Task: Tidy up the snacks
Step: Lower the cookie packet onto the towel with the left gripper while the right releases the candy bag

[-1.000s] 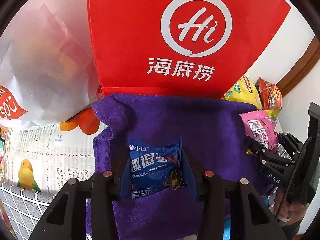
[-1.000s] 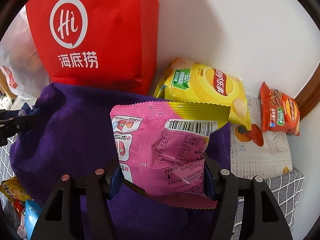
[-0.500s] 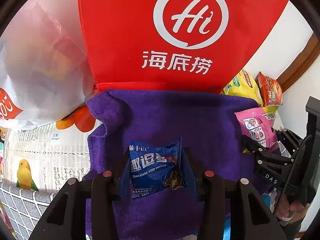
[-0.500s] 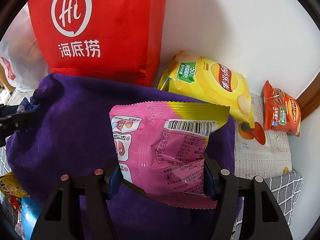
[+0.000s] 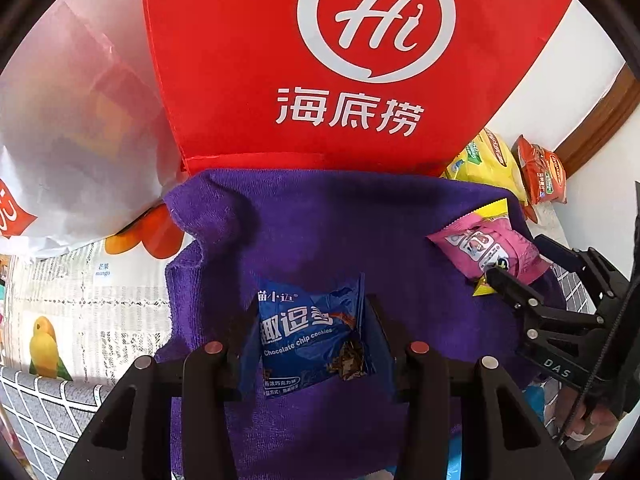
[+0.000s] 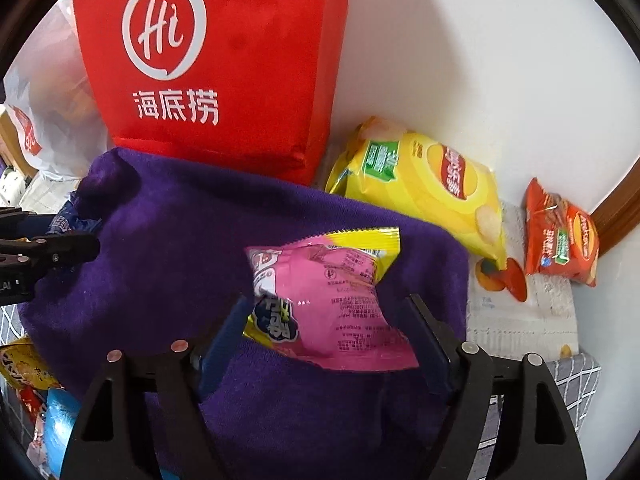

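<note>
Snacks everywhere on this table, so let's sweep across from the left. Far left, a white plastic bag [image 5: 76,128] slumps against the fruit-print tablecloth [image 5: 80,292], and a grey grid-patterned cloth [image 5: 36,404] shows at the near left edge. Next comes the left gripper [image 5: 310,344], and it's clamped on a blue chocolate chip cookie packet [image 5: 308,332], both fingers pressed against the packet's sides, holding it over the purple towel [image 5: 320,224]. Behind that towel, at the far side, stands a big red bag [image 5: 320,60] with a white Hi logo, its base touching the towel's far edge. Moving right, the right gripper [image 6: 332,320] has its jaws spread apart around a pink and yellow snack packet [image 6: 336,292]; the packet sits tilted between the fingers on the right part of the towel, and the left finger is close at its edge while the right finger stands just off it, so whether it's gripped or loose I can't tell for sure. Further right, a yellow chip bag [image 6: 424,188] leans by the white wall [image 6: 460,60], just beside the red bag's corner. Far right, a small orange-red snack packet [image 6: 560,236] lies on the tablecloth near a brown wooden trim [image 6: 616,216]
</note>
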A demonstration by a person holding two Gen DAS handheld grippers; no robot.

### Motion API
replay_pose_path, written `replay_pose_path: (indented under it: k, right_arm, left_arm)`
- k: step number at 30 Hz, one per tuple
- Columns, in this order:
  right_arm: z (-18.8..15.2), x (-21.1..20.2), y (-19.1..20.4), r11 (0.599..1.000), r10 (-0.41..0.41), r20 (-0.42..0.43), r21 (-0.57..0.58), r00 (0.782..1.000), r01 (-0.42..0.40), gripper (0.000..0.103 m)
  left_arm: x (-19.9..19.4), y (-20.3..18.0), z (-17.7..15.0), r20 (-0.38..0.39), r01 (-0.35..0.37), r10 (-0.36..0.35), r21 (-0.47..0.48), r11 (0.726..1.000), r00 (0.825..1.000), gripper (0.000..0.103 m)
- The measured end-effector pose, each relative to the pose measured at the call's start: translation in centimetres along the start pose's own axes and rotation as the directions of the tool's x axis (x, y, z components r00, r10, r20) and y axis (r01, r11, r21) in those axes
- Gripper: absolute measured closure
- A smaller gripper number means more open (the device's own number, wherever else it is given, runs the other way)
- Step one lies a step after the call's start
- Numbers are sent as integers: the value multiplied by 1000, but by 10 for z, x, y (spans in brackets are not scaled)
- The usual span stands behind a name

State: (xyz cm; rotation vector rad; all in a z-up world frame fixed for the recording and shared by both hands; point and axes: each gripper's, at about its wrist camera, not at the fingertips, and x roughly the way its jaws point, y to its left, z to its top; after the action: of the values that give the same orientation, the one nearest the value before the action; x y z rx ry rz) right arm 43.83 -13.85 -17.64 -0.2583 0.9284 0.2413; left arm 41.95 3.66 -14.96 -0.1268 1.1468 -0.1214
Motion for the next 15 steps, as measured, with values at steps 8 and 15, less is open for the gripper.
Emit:
replay_pose_path:
  k: [8,15]
  right_arm:
    - [3,-27,1,999,21,85,30,996,-24,24]
    - [5,-46,0,998,10,150,54,989,-18,24]
  left_arm:
    - [1,-3,-1,-5,3,-3,14,1000,1000,56]
    - [-2,-6,-1,-3,51,-51,21,998,999,49]
